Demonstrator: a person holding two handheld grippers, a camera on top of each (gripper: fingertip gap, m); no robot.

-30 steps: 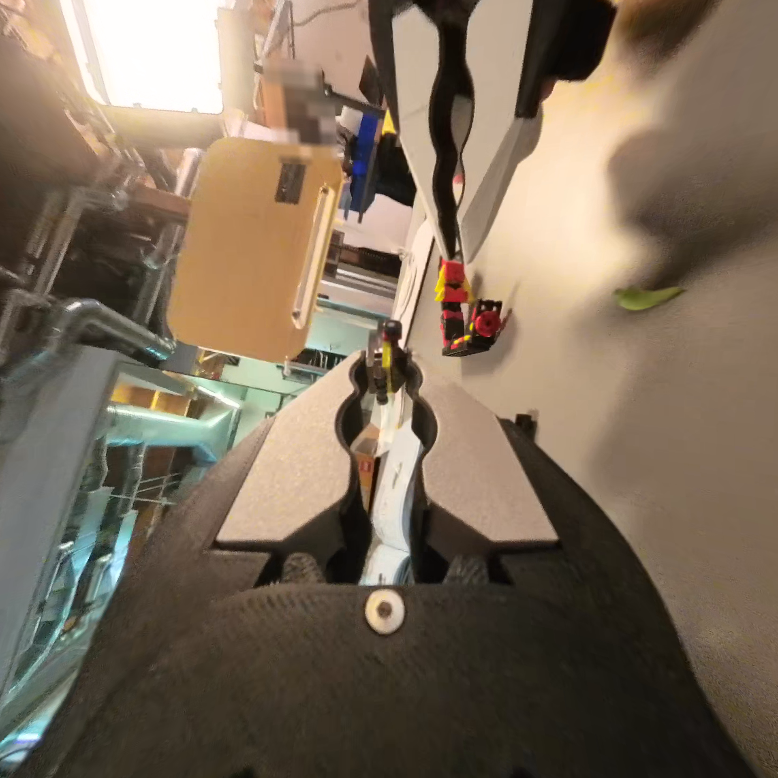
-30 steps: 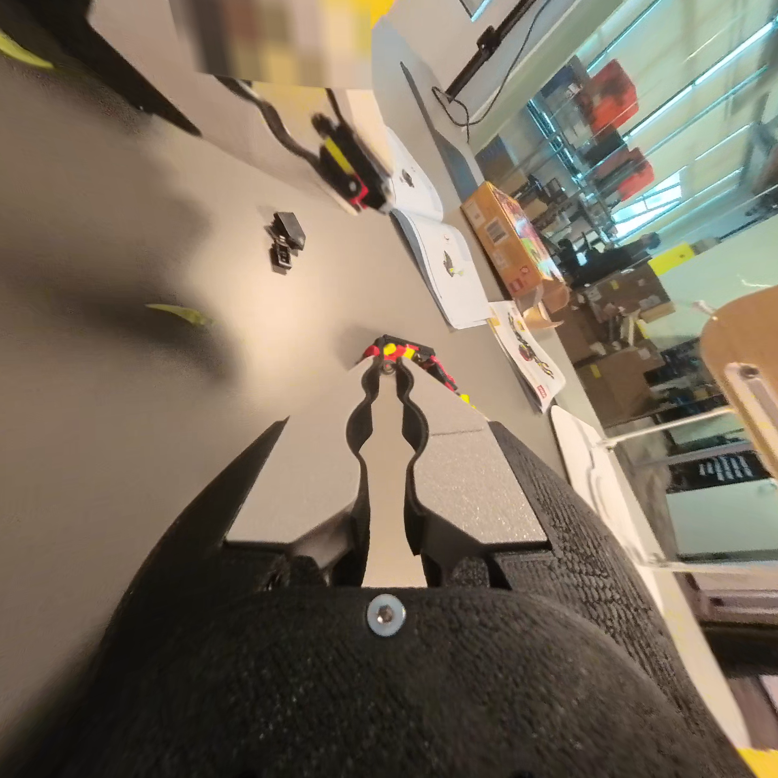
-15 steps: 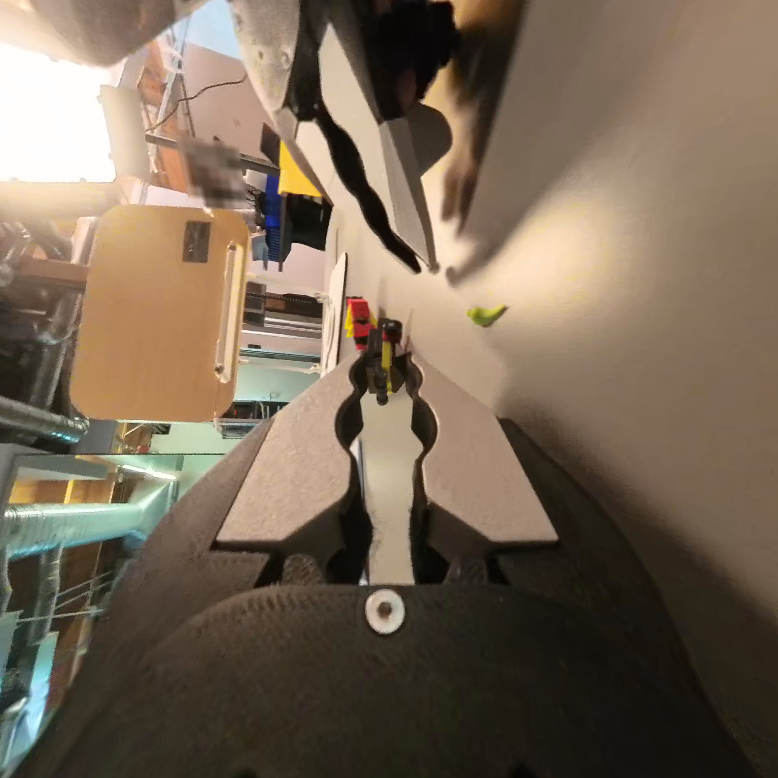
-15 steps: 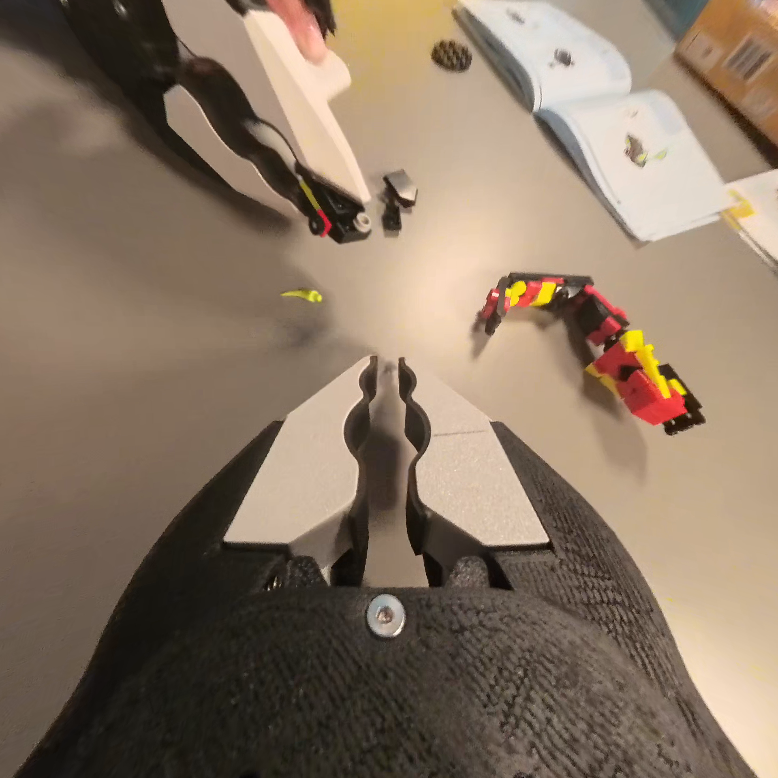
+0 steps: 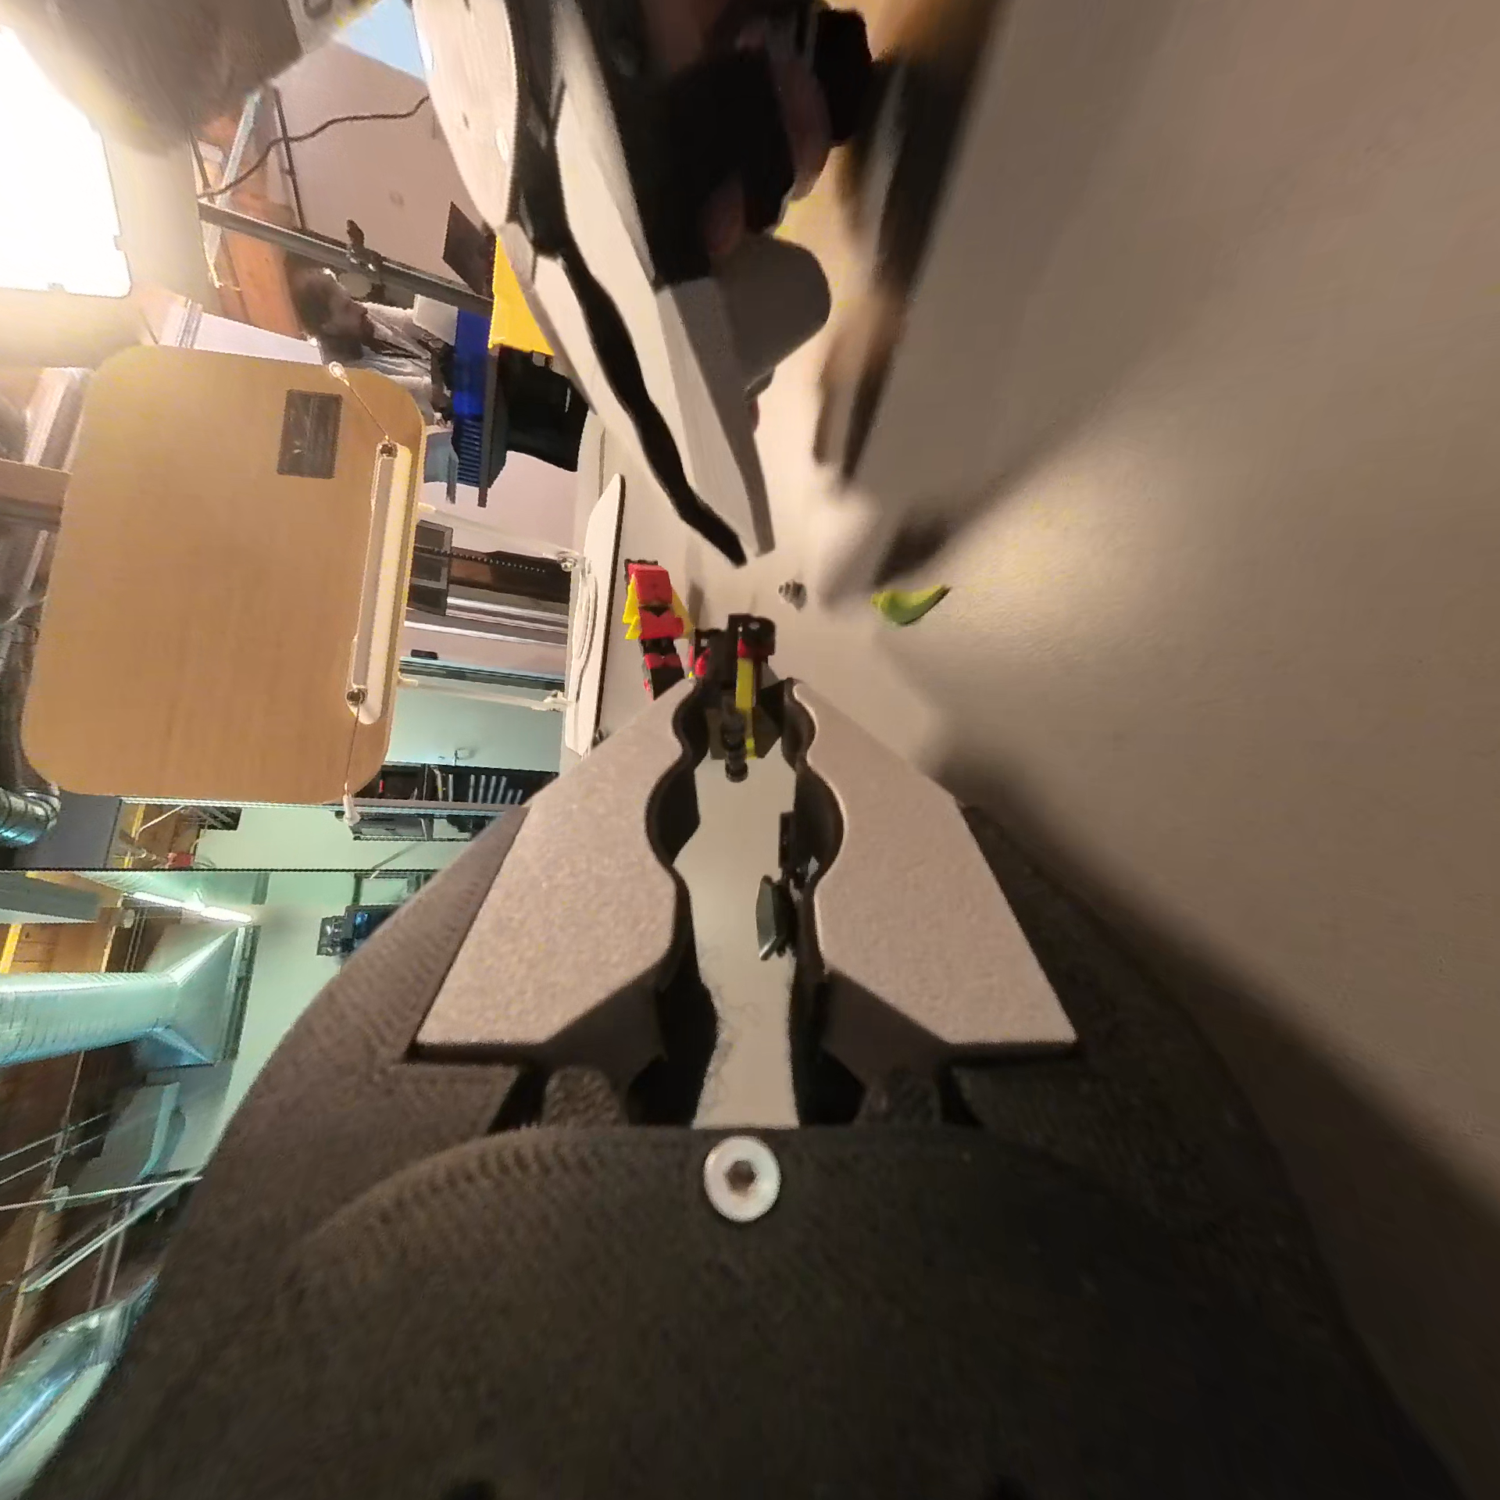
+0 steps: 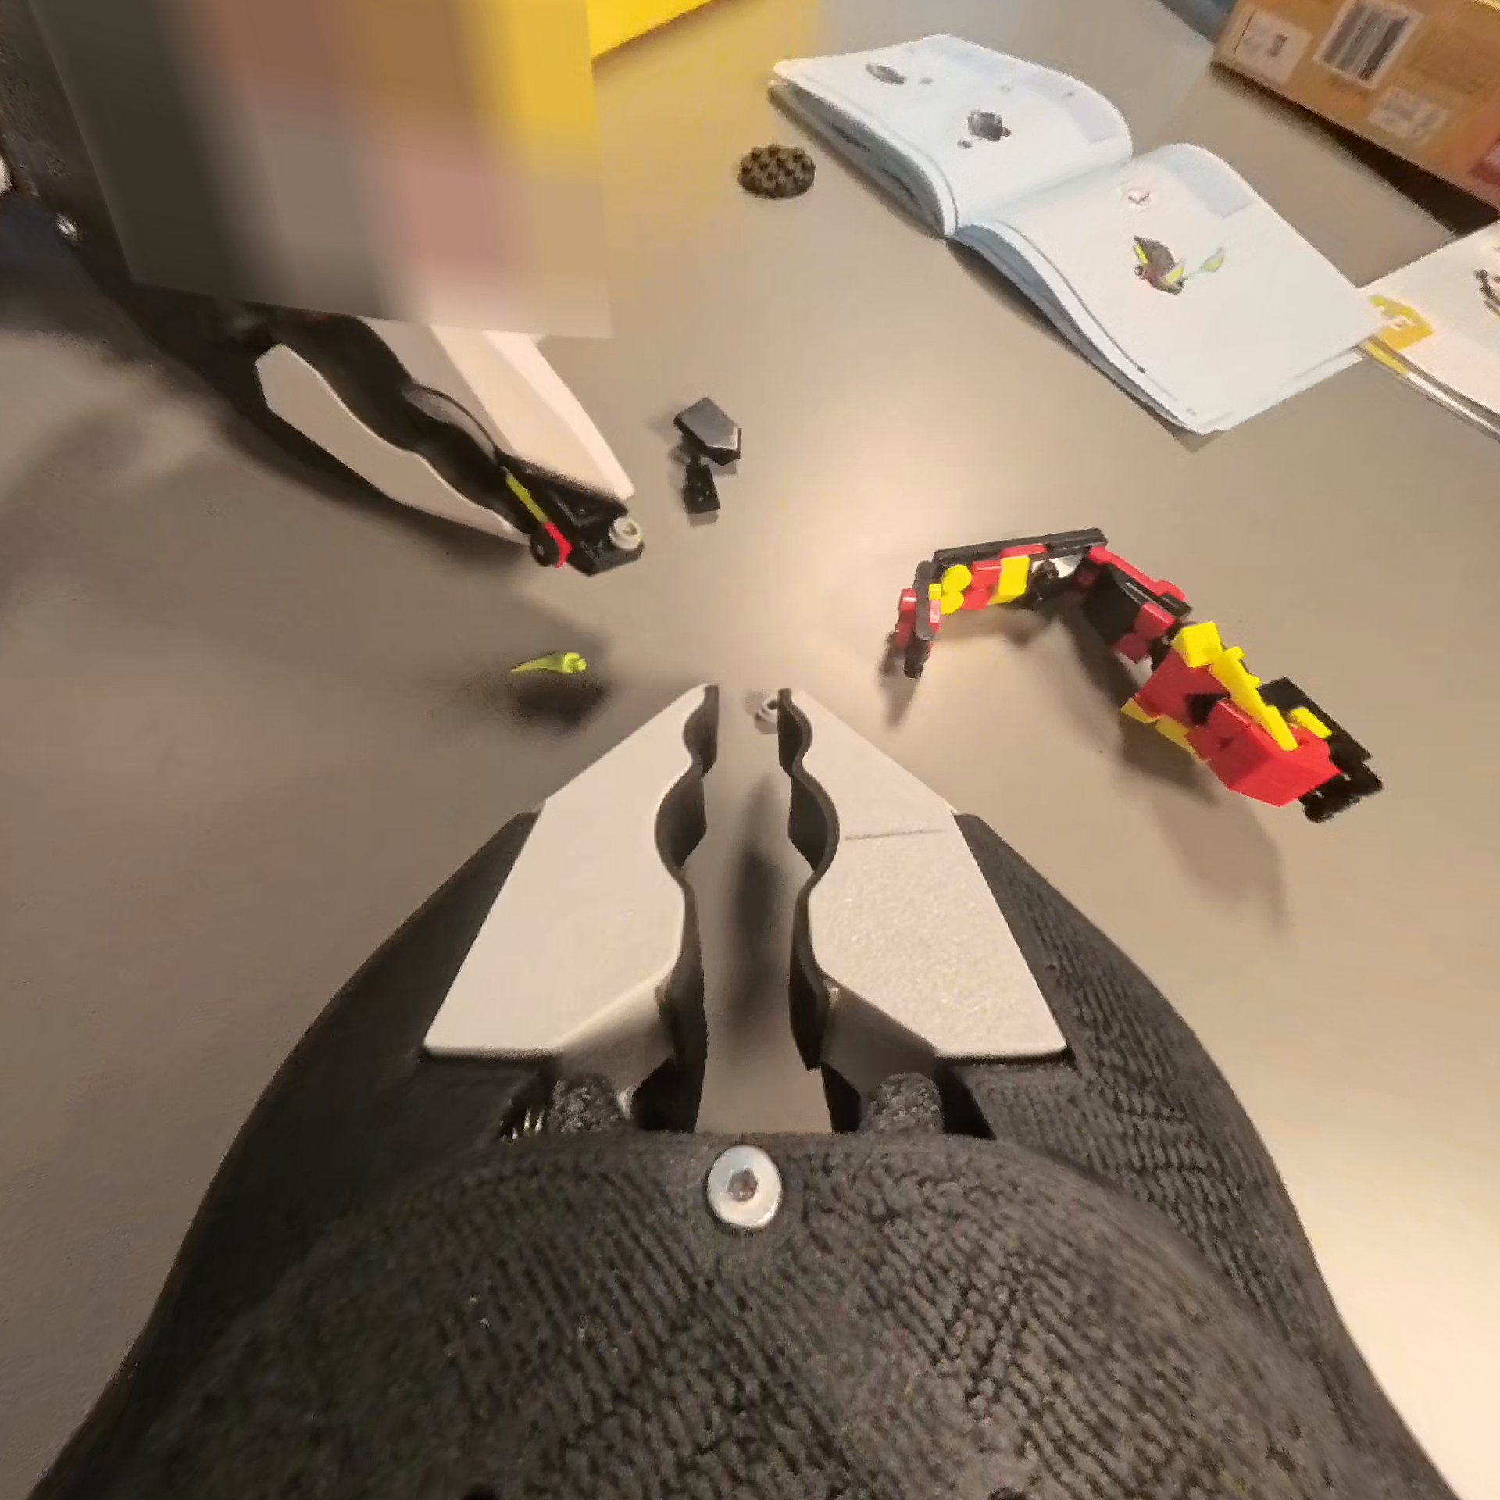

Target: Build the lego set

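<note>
My left gripper [image 5: 734, 702] is shut on a small black, yellow and red lego sub-assembly [image 5: 740, 682], held sideways just above the grey table. It also shows in the right wrist view [image 6: 568, 528], with the sub-assembly [image 6: 596, 540] at its tips. My right gripper [image 6: 747, 698] is open by a narrow gap and empty. Its tips stand over a tiny grey round stud [image 6: 761, 708] on the table. The red, yellow and black lego model [image 6: 1136, 665] lies free to the right. A lime-green spike piece [image 6: 552, 665] lies to the left.
Two small black pieces [image 6: 706, 442] and a black round plate [image 6: 777, 170] lie farther back. An open instruction booklet [image 6: 1096, 219] and a cardboard box [image 6: 1380, 65] sit at the back right. A wooden chair back [image 5: 219, 568] stands beyond the table edge.
My right gripper has left the red and yellow model and moved left, over the grey stud. My left gripper has kept its sub-assembly and swung closer to the right gripper.
</note>
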